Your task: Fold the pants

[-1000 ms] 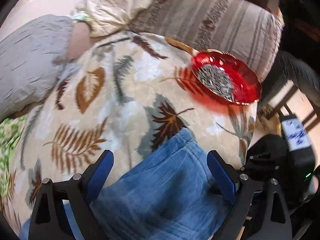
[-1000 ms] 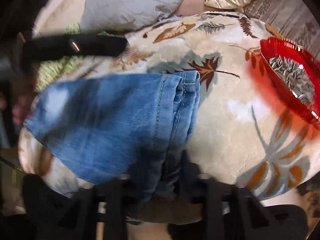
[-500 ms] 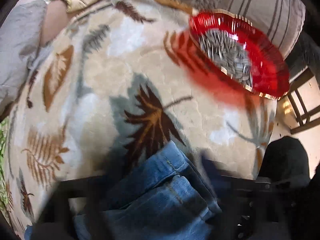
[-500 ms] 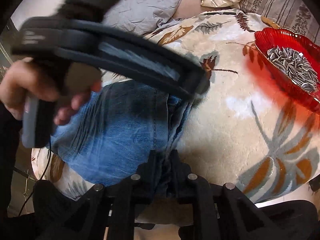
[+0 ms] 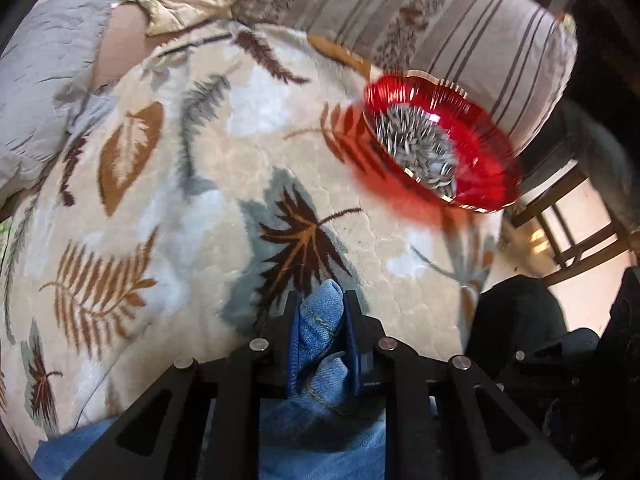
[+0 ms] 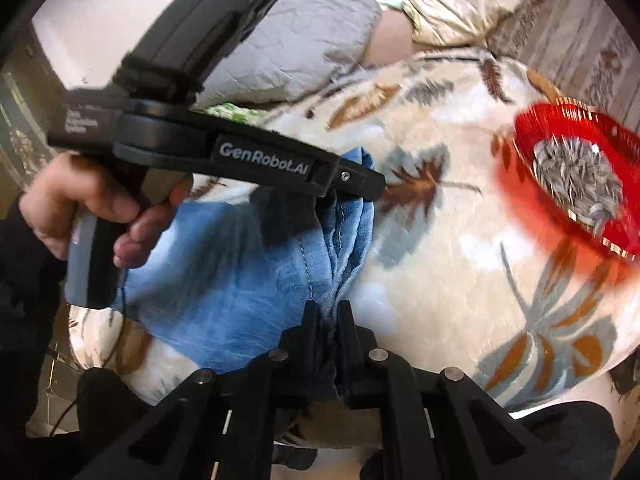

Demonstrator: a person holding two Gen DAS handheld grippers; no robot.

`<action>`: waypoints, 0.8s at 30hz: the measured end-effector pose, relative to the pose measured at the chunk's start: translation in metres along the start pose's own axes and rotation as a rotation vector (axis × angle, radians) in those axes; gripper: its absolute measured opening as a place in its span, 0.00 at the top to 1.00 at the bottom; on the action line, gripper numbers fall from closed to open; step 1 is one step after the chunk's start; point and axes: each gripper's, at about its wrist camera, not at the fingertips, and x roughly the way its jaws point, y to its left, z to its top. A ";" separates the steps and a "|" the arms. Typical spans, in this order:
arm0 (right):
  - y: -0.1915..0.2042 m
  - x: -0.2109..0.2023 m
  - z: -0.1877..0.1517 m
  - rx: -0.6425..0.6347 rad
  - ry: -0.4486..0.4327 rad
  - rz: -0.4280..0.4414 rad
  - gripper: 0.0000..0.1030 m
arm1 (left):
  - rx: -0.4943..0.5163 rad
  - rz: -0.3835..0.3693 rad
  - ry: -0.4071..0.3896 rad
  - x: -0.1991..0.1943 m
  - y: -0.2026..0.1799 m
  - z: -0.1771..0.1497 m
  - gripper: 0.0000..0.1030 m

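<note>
Blue denim pants [image 6: 224, 272] lie folded on a leaf-patterned blanket [image 6: 460, 280]. My left gripper [image 5: 321, 312] is shut on the far corner of the pants' edge [image 5: 320, 320], with denim bunched between its pads. My right gripper [image 6: 329, 312] is shut on the near corner of the same edge. In the right wrist view the left gripper [image 6: 372, 188] reaches in from the left, held by a hand [image 6: 100, 208], above the denim.
A red glass dish [image 5: 480, 152] of sunflower seeds sits on the blanket to the right; it also shows in the right wrist view [image 6: 624, 184]. A grey cushion [image 5: 44, 80] and a striped sofa back [image 5: 440, 24] lie behind. A wooden chair [image 5: 568, 232] stands at right.
My left gripper went from wide open over the pants to shut on their far corner. My right gripper stayed shut on the near corner.
</note>
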 end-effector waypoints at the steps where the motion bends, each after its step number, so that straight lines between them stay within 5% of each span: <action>1: 0.005 -0.004 0.002 -0.007 -0.009 0.005 0.91 | -0.006 -0.005 -0.012 -0.006 0.002 -0.001 0.80; 11: 0.085 -0.008 0.026 -0.118 -0.073 0.138 0.91 | -0.128 -0.018 -0.071 -0.073 0.075 -0.055 0.80; 19: 0.143 0.060 0.022 -0.209 0.010 0.155 0.91 | -0.222 0.056 0.013 -0.045 0.129 -0.100 0.80; 24: 0.144 0.117 0.003 -0.209 0.125 0.108 0.85 | -0.240 0.123 0.052 -0.018 0.136 -0.119 0.77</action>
